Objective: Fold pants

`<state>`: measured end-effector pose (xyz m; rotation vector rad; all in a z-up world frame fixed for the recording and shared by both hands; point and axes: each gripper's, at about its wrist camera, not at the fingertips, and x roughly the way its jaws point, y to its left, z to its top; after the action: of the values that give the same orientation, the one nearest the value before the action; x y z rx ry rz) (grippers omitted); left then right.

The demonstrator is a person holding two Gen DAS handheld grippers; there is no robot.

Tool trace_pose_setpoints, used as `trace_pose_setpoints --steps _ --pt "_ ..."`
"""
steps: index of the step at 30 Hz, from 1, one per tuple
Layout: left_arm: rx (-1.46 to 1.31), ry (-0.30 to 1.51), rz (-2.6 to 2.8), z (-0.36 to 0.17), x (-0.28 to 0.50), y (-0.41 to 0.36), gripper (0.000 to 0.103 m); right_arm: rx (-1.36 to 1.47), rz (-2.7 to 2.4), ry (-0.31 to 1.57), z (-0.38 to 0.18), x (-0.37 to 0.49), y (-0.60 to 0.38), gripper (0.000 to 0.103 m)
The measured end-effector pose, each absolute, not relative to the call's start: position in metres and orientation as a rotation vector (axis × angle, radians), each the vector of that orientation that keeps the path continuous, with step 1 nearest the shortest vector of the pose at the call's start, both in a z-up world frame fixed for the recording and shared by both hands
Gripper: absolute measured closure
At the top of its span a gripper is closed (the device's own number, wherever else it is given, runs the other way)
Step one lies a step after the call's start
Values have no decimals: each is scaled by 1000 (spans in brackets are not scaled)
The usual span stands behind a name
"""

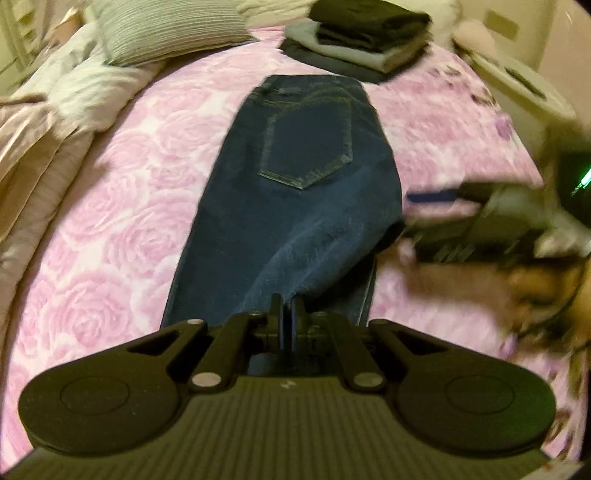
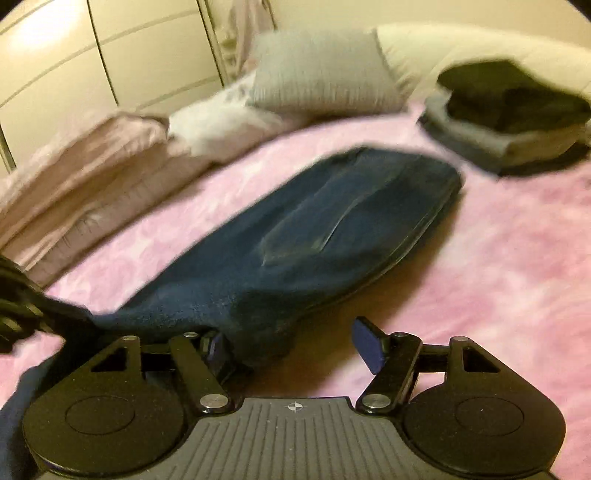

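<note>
Left wrist and right wrist: one pair of jeans half-lifted for folding

Left wrist view: one pair of dark blue jeans (image 1: 295,192) lies on a pink rose-patterned bedspread (image 1: 110,229). Its long axis runs straight away from the camera, waistband and one back pocket at the far end, leg end nearest. The left gripper (image 1: 287,314) has its jaws pressed together, pinching a raised fold of denim at that near end, so the fabric tents upward toward the fingers. At the right edge, blurred, the right gripper (image 1: 436,195) reaches in beside the jeans' right edge, carried by a hand (image 1: 535,284). Beyond the waistband sits one stack of folded clothes (image 1: 362,40), dark and grey. One grey ribbed pillow (image 1: 166,33) and a rumpled pale duvet (image 1: 74,96) lie at the far left.

Right wrist view: the same jeans (image 2: 314,229) stretch diagonally from lower left to upper right, the near end just in front of the fingers. The right gripper (image 2: 293,341) has its jaws spread wide, with denim against the left finger and bare bedspread (image 2: 498,258) showing in the gap; it grips nothing. The left gripper (image 2: 22,306) shows as a dark blur at the left edge. The left hand already has the leg end; the right appears about to take the other corner so both can carry that end toward the waistband.
</note>
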<state>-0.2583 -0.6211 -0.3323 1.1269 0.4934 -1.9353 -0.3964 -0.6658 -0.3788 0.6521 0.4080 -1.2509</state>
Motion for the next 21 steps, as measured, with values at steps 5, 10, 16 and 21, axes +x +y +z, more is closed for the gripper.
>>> trace_pose_setpoints --steps 5,10,16,21 --pt "1259 343 -1976 -349 -283 -603 99 670 -1259 415 -369 -404 -653 50" --pt "1291 337 -1976 -365 -288 -597 99 801 -1195 398 -392 -404 -664 67" --pt "1300 310 -1989 -371 -292 -590 96 867 -1133 383 -372 -421 -660 99" --pt "1362 229 -2022 -381 -303 -572 95 951 -1137 414 -363 -435 -657 100"
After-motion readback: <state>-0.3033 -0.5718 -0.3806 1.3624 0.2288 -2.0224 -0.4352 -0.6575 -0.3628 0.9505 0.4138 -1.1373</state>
